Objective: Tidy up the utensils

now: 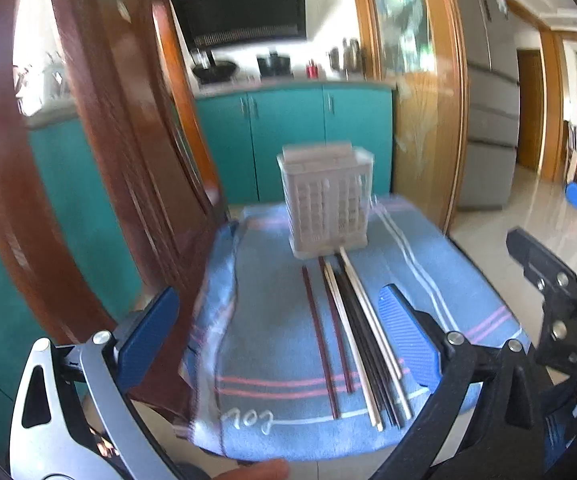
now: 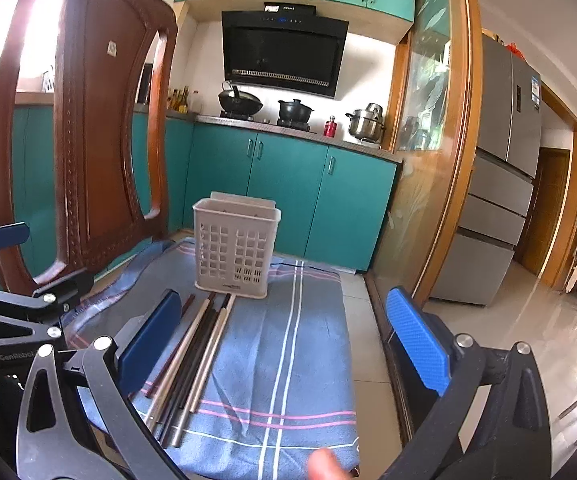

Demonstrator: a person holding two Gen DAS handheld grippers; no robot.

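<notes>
The left gripper [image 1: 284,332], a two-finger tool with blue textured pads on black and silver arms, hangs with its jaws spread wide and nothing between them, just above the near part of a blue woven cloth with pink and white stripes [image 1: 272,344]. The right gripper [image 2: 288,336], built the same way, is likewise spread wide and empty, hovering over the same blue cloth [image 2: 296,364]; its left pad sits beside the chopsticks without touching them, as far as can be told. A bundle of long thin chopsticks in dark brown, black and pale cream [image 1: 360,344] lies flat on the cloth, roughly parallel, their far tips reaching the base of the basket. In the right wrist view the same chopsticks [image 2: 192,364] run from the near edge of the cloth toward the basket. A pale grey, perforated plastic utensil basket [image 1: 326,204] stands upright at the far end of the cloth; seen from the right wrist, the basket [image 2: 234,248] appears empty at its open top. The cloth drapes over the seat of a carved dark wooden chair [image 2: 88,120], whose back rises on the left. Beyond are teal kitchen cabinets [image 2: 288,192], a black range hood [image 2: 284,52] and a silver refrigerator [image 2: 500,168]. A fingertip [image 2: 324,466] shows at the bottom edge.
</notes>
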